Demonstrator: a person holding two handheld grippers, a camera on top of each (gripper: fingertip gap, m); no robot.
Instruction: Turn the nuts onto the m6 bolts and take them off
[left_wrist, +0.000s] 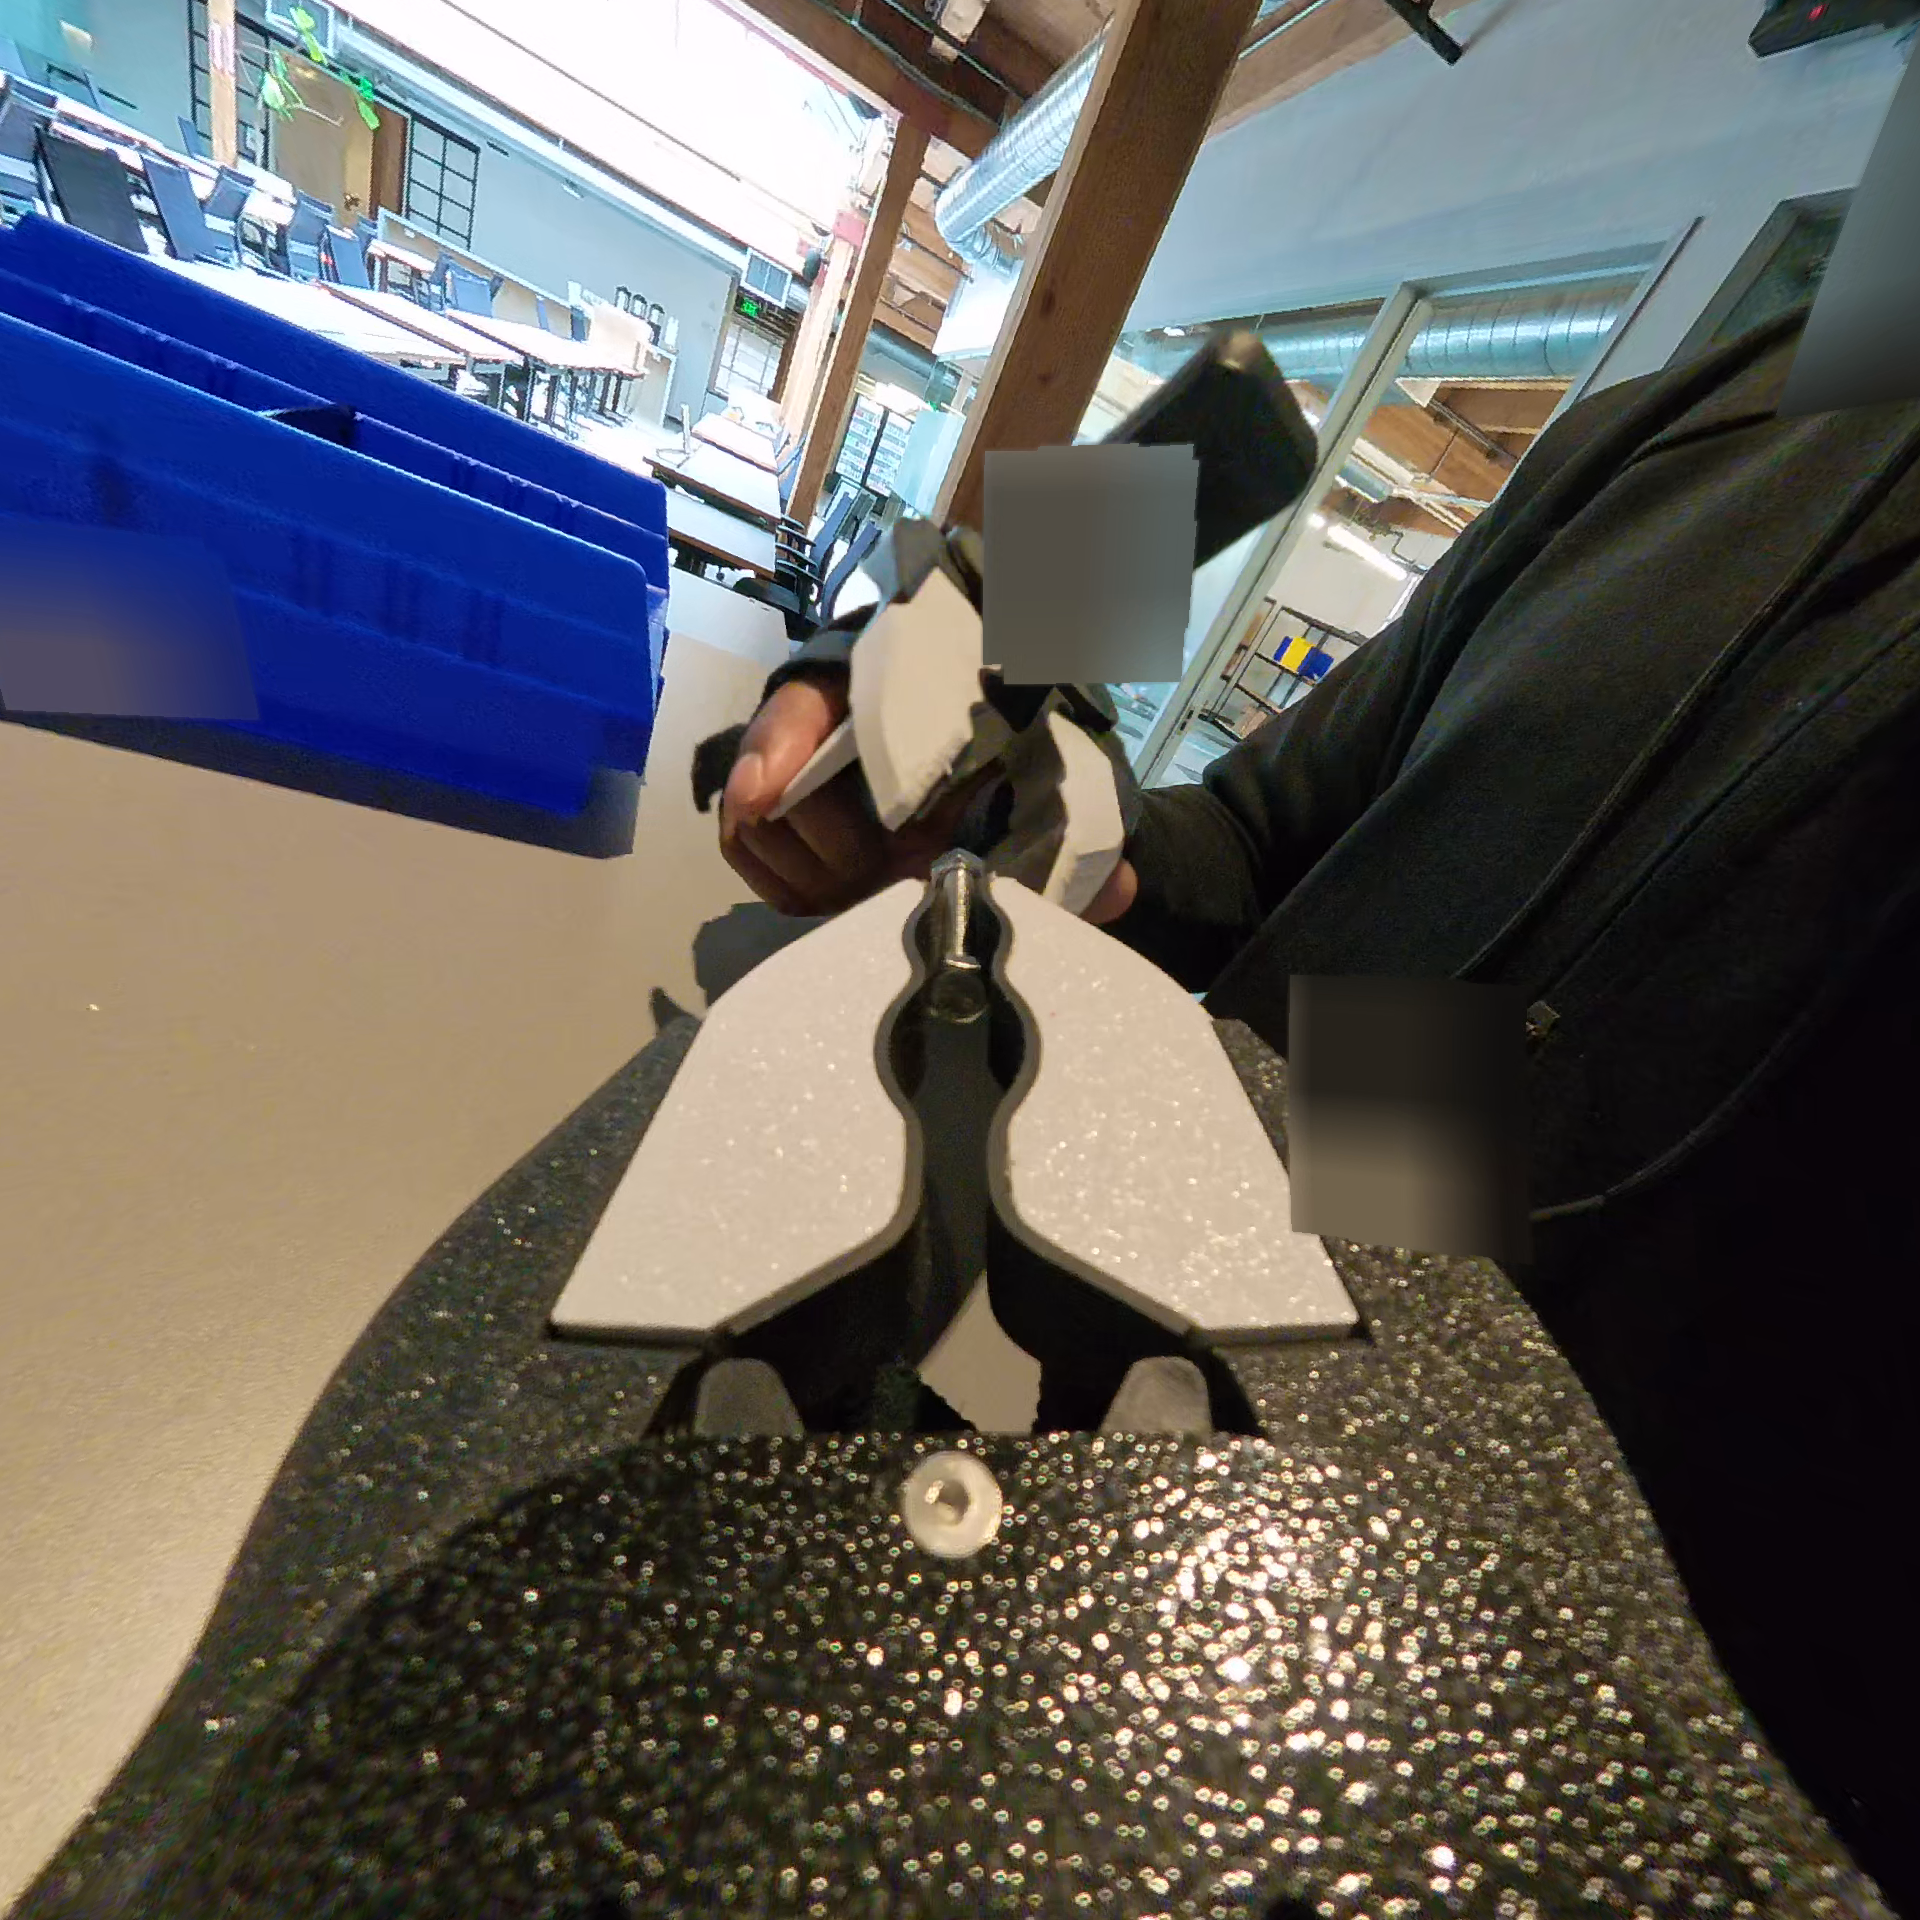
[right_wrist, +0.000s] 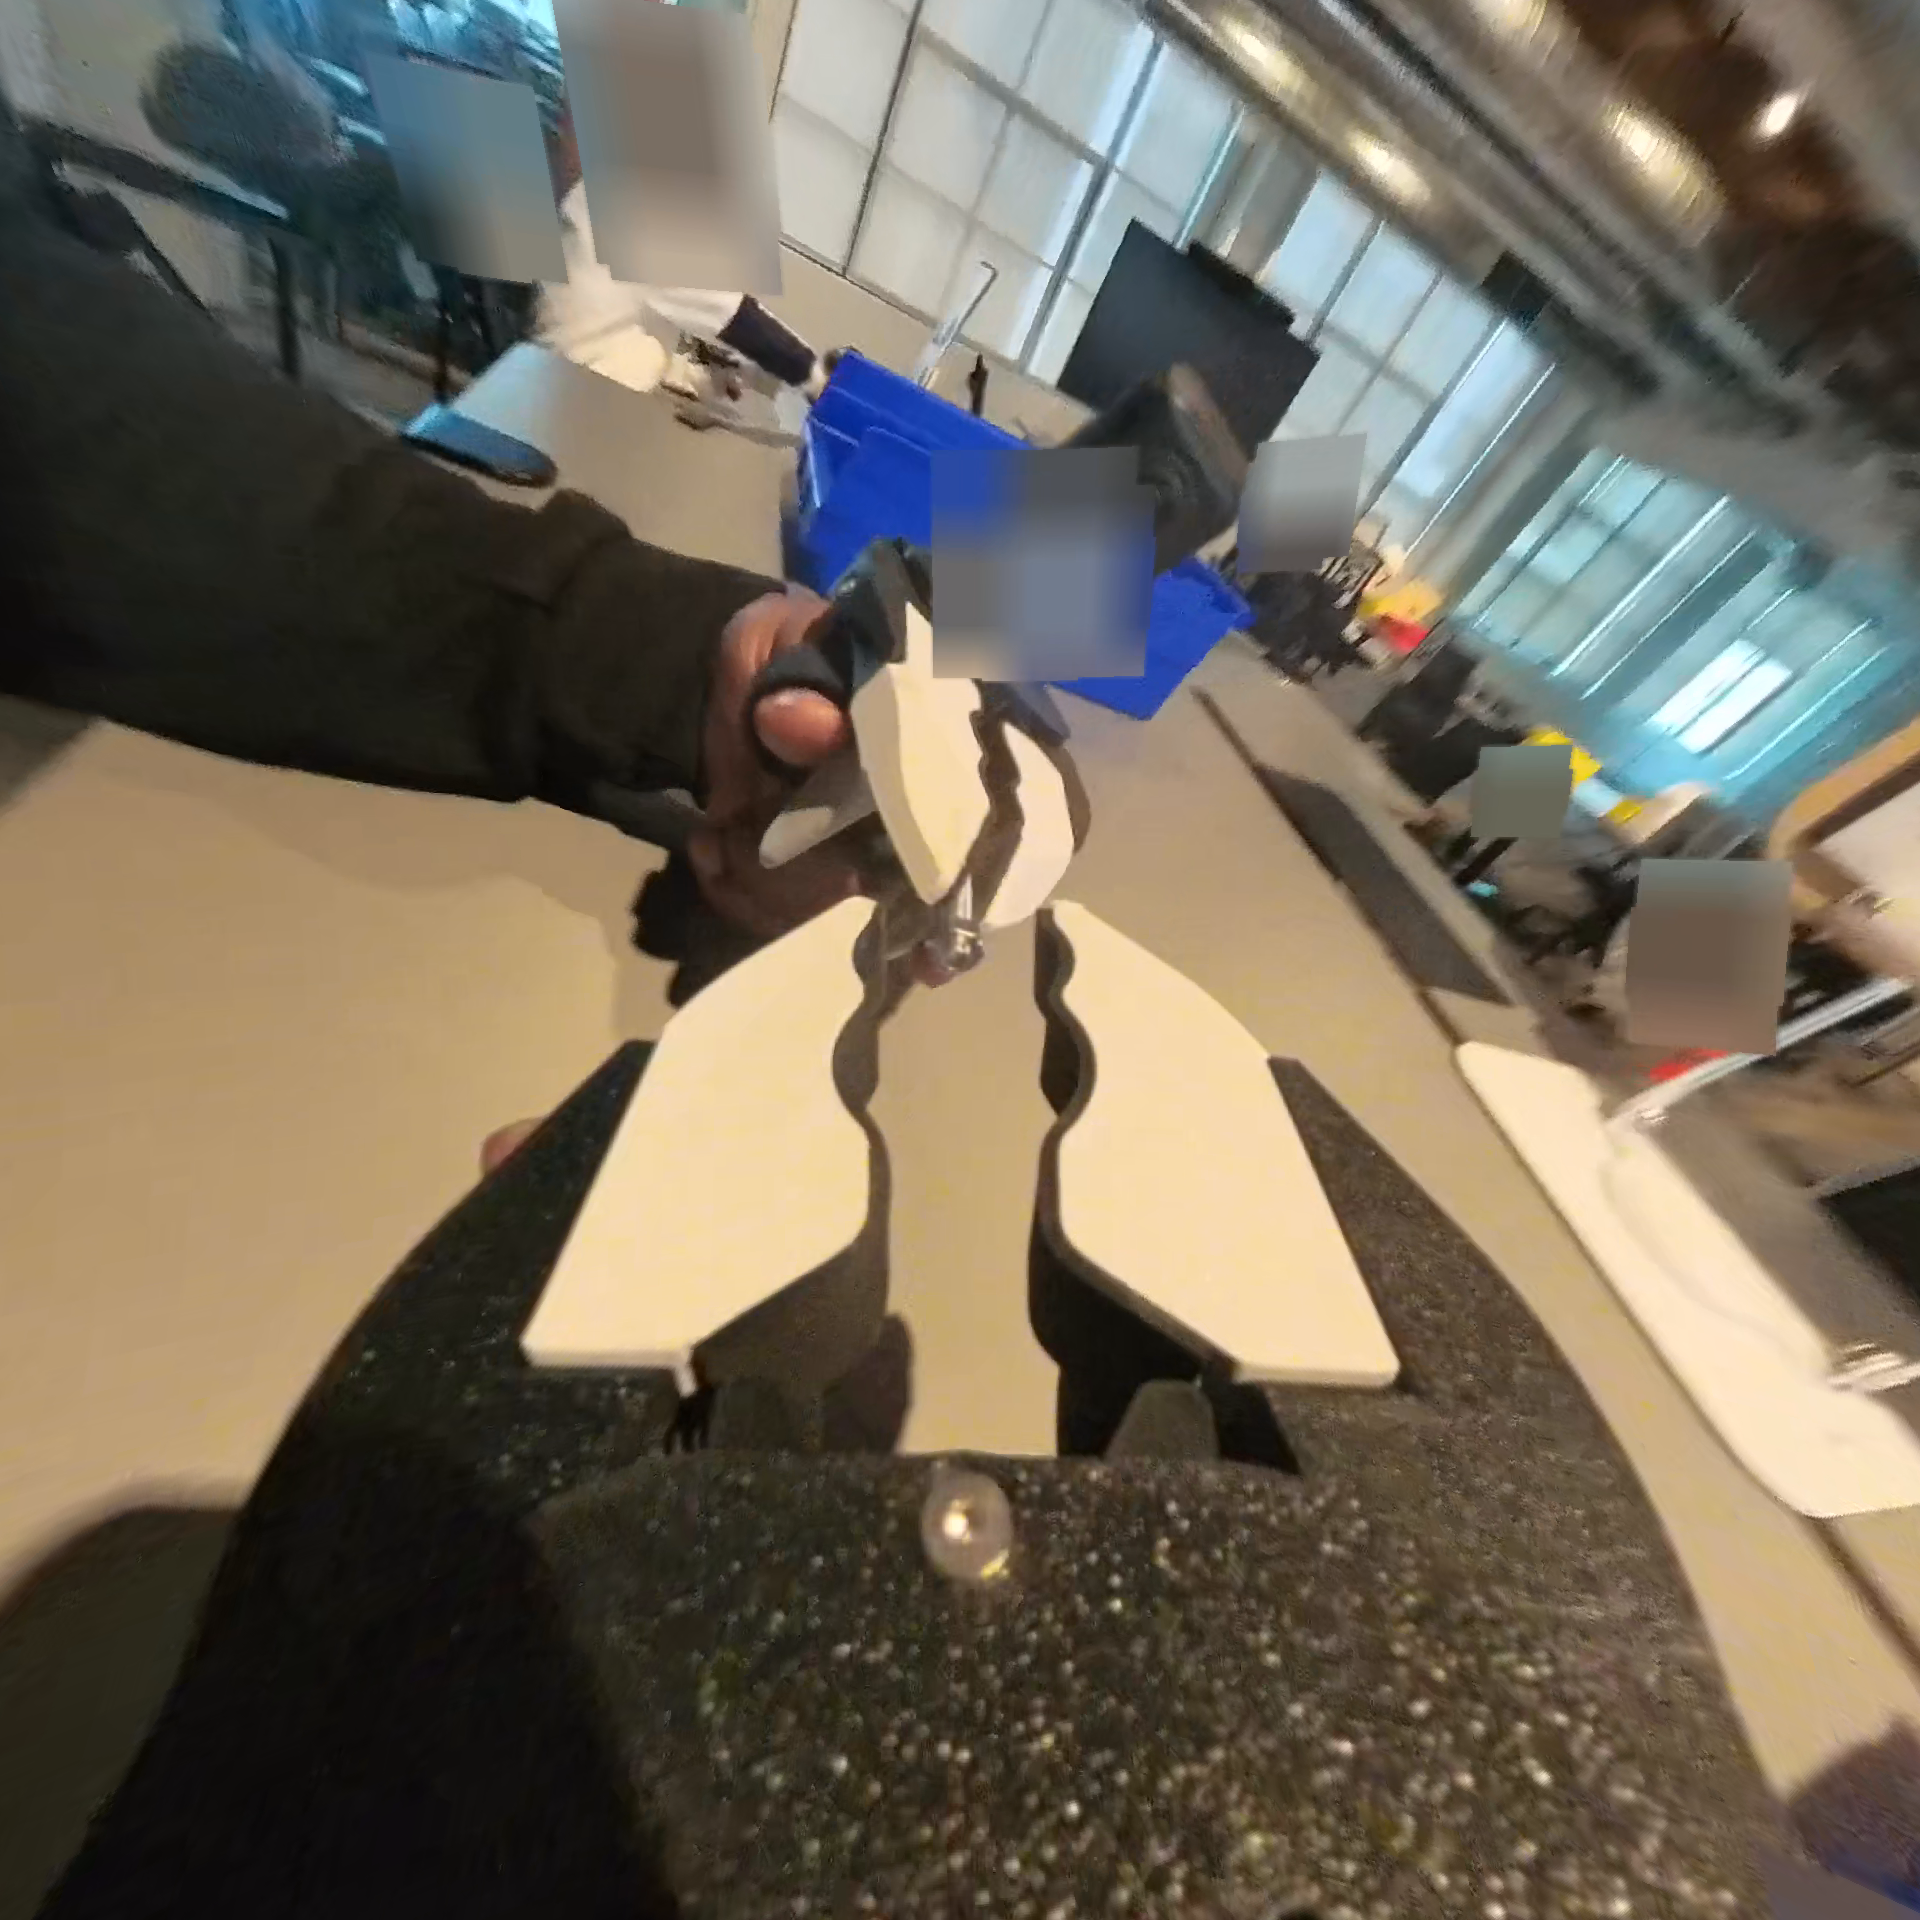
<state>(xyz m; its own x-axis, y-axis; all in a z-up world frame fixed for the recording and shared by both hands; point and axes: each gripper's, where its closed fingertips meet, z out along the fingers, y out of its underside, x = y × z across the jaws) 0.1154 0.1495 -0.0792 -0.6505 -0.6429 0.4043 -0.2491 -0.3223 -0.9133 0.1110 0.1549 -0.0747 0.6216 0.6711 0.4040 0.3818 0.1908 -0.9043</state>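
left gripper (left_wrist: 961, 914) clamped on bolt (left_wrist: 957, 925) | right gripper (right_wrist: 961, 935) apart, blurred | risk: misaligned regrip cross-threads or drops nut (right_wrist: 940, 951)

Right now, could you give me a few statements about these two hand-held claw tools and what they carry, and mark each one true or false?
1. The left gripper has its jaws shut on a silver metal bolt. True.
2. The right gripper is clamped tight on a red ball. False: its jaws stand open and hold nothing.
3. Blue plastic bins sit on the grey table. True.
4. The bolt lies flat on the table. False: it is held up in the left gripper.
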